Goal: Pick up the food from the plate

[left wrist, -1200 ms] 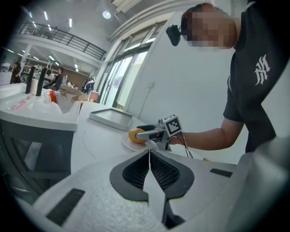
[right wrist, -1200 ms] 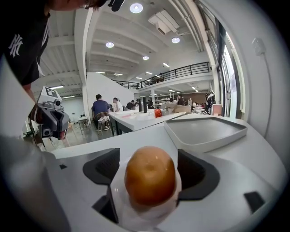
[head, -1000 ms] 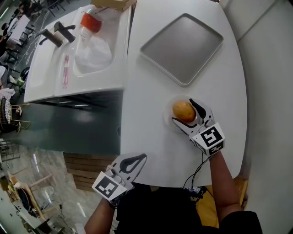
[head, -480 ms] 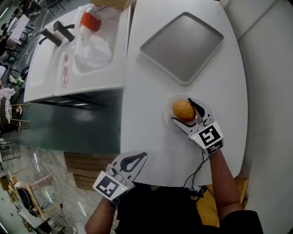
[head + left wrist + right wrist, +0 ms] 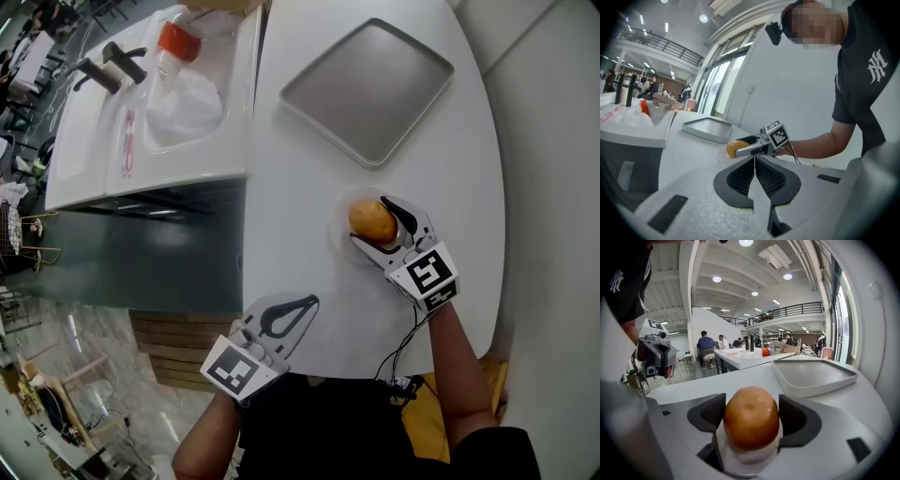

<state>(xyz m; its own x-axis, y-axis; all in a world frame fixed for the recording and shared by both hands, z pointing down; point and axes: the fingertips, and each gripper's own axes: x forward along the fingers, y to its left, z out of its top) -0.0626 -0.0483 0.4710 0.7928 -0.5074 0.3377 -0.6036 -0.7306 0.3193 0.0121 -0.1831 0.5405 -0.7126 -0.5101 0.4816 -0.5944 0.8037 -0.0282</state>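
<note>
A round orange-brown piece of food (image 5: 372, 219) sits on a small white plate (image 5: 338, 235) at the right of the white table (image 5: 295, 187). My right gripper (image 5: 369, 221) reaches in from the near side, and its two jaws press against the food's sides. In the right gripper view the food (image 5: 751, 416) fills the gap between the black pads (image 5: 710, 412), with the plate (image 5: 749, 461) under it. My left gripper (image 5: 312, 301) hovers at the table's near edge, shut and holding nothing. In the left gripper view its jaws (image 5: 754, 158) meet in a line, pointing at the food (image 5: 736, 147).
A grey tray (image 5: 366, 89) lies on the table beyond the plate, also seen as the tray (image 5: 813, 373) in the right gripper view. A white sink counter (image 5: 155, 150) with taps, a plastic bag and a red-capped bottle (image 5: 174, 42) adjoins the table's left side. The table edge runs just before me.
My left gripper has moved right and a little forward over the table's near edge. My right gripper stays around the food, its jaws drawn slightly closer to it.
</note>
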